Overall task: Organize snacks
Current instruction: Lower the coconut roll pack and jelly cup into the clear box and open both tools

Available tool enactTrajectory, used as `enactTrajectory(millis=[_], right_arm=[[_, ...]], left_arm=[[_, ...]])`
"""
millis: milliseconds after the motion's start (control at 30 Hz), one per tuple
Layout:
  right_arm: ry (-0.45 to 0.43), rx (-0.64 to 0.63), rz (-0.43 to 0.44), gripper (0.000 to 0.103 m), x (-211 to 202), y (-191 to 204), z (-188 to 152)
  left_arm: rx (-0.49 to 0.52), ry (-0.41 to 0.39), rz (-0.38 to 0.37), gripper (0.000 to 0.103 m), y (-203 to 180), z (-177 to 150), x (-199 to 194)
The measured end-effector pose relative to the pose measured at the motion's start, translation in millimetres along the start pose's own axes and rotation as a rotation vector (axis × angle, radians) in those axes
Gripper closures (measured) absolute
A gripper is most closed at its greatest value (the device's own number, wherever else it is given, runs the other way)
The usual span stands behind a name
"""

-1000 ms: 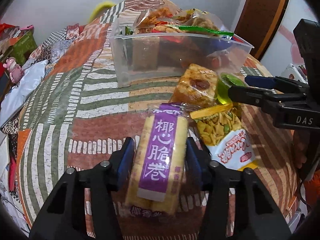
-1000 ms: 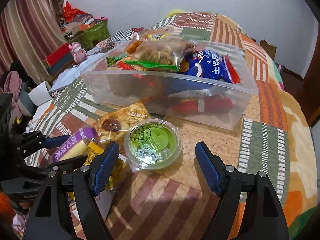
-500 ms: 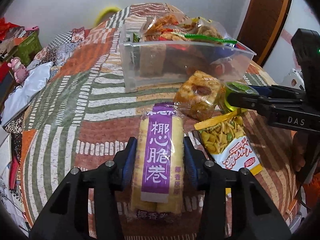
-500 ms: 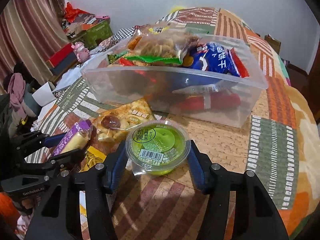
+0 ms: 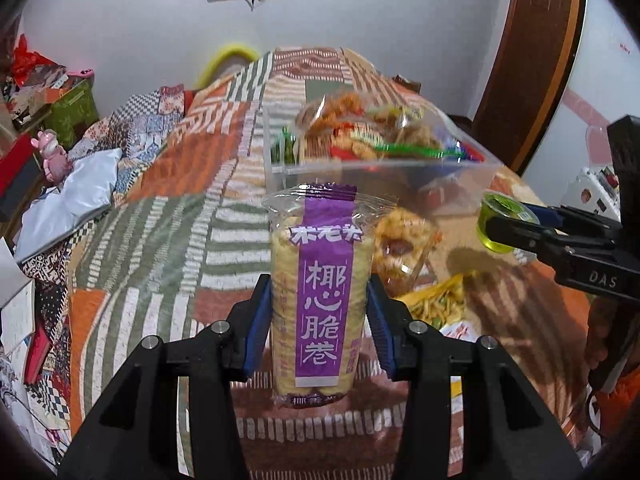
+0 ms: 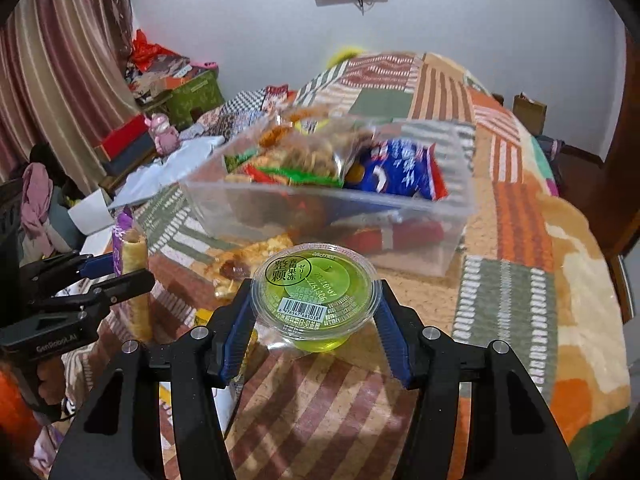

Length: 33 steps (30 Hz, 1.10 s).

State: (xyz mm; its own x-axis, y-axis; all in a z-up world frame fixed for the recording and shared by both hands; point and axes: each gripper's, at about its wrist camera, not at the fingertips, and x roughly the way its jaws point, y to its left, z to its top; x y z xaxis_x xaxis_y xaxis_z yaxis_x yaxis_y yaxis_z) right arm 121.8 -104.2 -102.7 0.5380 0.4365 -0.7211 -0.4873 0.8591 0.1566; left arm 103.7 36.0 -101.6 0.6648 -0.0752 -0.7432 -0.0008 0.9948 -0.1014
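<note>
Above quilt, left gripper (image 5: 318, 312) clamping wafer pack (image 5: 320, 304)

Clear bin (image 6: 320, 216) and its snack packets are motion-blurred.

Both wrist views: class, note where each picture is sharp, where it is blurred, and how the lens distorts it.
Left wrist view: purple-label roll pack sharp, clear bin smeared, edges bowed and dark. Right wrist view: green jelly cup crisp, bin snacks blurred, quilt curved by fisheye.
</note>
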Motion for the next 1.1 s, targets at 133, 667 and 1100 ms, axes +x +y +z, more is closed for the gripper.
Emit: enactTrajectory(millis=[133,667,1100], right_arm=[[-0.040,-0.002,-0.007,0.049,-11.3,0.1,7.0],[-0.147,0.016,-0.034,0.049,-26.0,-15.5,38.4],[-0.170,0.028,-0.057,0.049,-6.0,-31.8,61.6]], left_arm=[[-0.007,-0.032,-0.007,0.058,-1.9,11.1,-4.8],[-0.007,-0.161,-0.025,0.058,-12.9,70.2,-17.3],[-0.021,-0.157,0.018,0.058,-22.2,116.0,20.6]])
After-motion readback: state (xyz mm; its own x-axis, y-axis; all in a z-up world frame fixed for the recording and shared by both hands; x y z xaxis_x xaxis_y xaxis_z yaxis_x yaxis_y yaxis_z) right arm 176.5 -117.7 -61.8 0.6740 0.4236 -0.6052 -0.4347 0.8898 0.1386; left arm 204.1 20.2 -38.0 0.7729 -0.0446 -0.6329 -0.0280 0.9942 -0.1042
